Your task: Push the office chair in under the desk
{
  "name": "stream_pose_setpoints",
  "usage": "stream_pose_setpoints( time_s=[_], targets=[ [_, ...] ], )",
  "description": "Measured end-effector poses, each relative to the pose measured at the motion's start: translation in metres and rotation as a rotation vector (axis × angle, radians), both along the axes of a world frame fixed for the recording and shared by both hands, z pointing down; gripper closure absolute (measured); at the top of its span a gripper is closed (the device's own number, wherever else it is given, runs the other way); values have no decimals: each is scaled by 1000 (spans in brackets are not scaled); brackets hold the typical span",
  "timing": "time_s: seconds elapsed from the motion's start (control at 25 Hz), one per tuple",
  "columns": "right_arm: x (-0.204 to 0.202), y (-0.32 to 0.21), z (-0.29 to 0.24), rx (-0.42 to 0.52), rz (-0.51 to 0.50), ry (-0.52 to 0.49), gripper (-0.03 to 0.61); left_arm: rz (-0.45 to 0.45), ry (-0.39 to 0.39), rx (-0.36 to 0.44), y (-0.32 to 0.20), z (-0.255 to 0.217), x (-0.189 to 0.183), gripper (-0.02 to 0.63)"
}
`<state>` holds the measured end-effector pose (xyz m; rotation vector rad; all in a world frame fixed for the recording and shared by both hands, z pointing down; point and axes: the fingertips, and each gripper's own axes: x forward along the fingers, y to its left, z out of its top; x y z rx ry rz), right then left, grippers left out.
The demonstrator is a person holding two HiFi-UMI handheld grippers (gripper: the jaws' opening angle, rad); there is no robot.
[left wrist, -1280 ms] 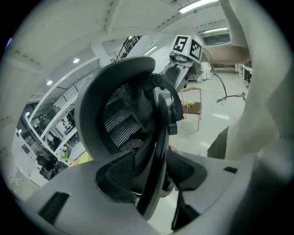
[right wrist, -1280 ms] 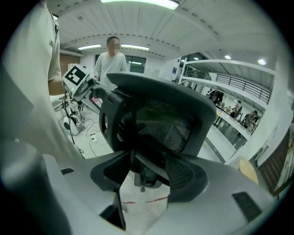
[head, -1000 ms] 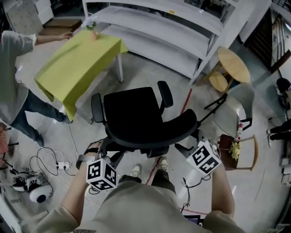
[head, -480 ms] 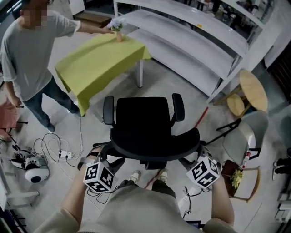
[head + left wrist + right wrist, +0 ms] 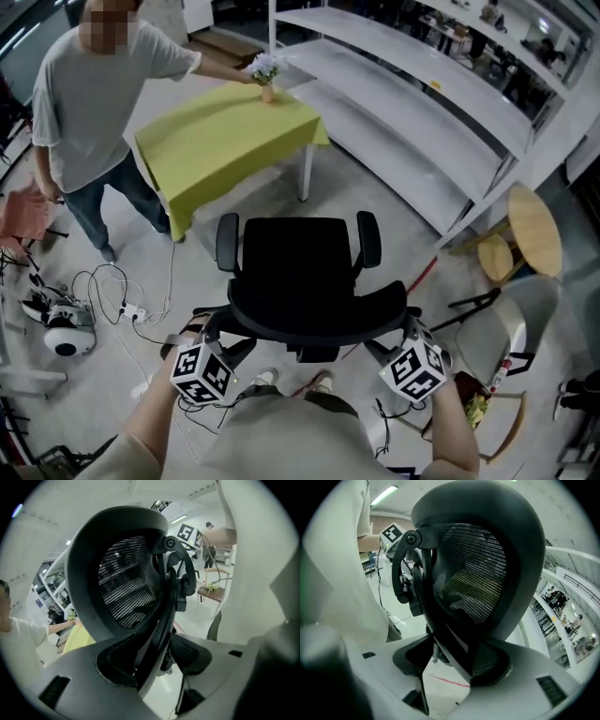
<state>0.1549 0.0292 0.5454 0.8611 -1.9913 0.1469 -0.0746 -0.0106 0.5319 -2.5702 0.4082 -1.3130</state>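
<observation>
Gripping office chair (image 5: 298, 272) by both backrest edges with left gripper (image 5: 208, 330) and right gripper (image 5: 399, 330), the latter's jaws just tightened; open floor (image 5: 272, 202) up to desk's (image 5: 225, 141) near edge.

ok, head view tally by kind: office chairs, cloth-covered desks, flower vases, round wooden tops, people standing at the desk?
office chair: 1
desk under a yellow-green cloth: 1
flower vase: 1
round wooden tops: 2 (larger top, smaller top)
person standing at the desk: 1
Total: 6
</observation>
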Motion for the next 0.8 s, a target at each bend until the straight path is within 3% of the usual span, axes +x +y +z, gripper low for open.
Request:
stream_pose_setpoints(
  time_s=[0.2,0.44,0.8],
  targets=[
    [16,-22,0,22,-72,-8,342,-65,8,-12,-6,0,14,387],
    [31,-58,2,61,-160,-22,341,-164,13,31,-21,1,26,382],
    [27,-117,4,64,-248,-29,344,-240,16,50,-63,2,23,376]
  ],
)
